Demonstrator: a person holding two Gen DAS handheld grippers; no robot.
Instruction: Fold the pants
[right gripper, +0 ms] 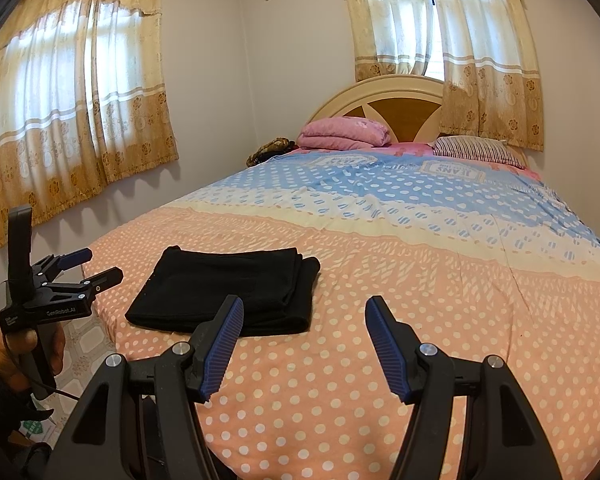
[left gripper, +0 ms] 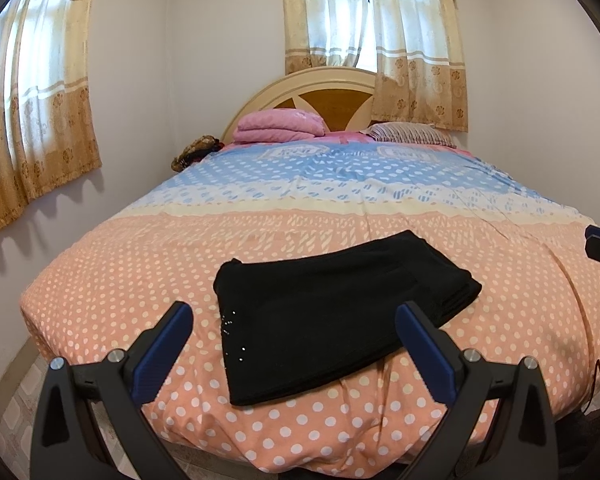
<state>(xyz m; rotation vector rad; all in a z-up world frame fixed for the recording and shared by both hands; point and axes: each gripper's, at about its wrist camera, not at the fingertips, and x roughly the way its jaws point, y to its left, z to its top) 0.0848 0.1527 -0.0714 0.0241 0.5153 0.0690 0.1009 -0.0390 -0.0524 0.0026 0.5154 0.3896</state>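
Nearest my left lens: left gripper point(left gripper: 294, 322), jaws spread wide, nothing between them. Right gripper point(right gripper: 304, 316) reads the same on its own camera, released and empty.

Pants point(left gripper: 336, 320) lie on the polka-dot bedspread point(left gripper: 140, 280) near the foot of the bed, in a compact black rectangle with several layers stacked along one edge; small sparkly studs point(left gripper: 232, 332) near a corner. Judgement: folding looks essentially complete; I see no loose leg or waistband trailing out.

Key relation for any further move: from the left gripper the bundle sits dead ahead, framed between the fingers, near edge just beyond the tips. Not touching. From the right wrist the pants point(right gripper: 228, 288) sit ahead and to the left, the left finger point(right gripper: 220, 344) overlapping their near edge in view; contact there I cannot confirm. Long axis runs roughly across the bed, slightly skewed, layered ends toward the right-gripper side. The left gripper point(right gripper: 88, 268), seen from the right wrist, hovers just off the bundle's far-left corner, so left is better lined up on the bundle.

If a tidy-up is wanted, I judge the layered edge to be the spot: thick stack, prone to sliding apart if pinched shallowly.

Surroundings: pink folded blanket point(left gripper: 280, 126) and striped pillow point(left gripper: 408, 134) at the headboard point(left gripper: 324, 96), well apart from the work.
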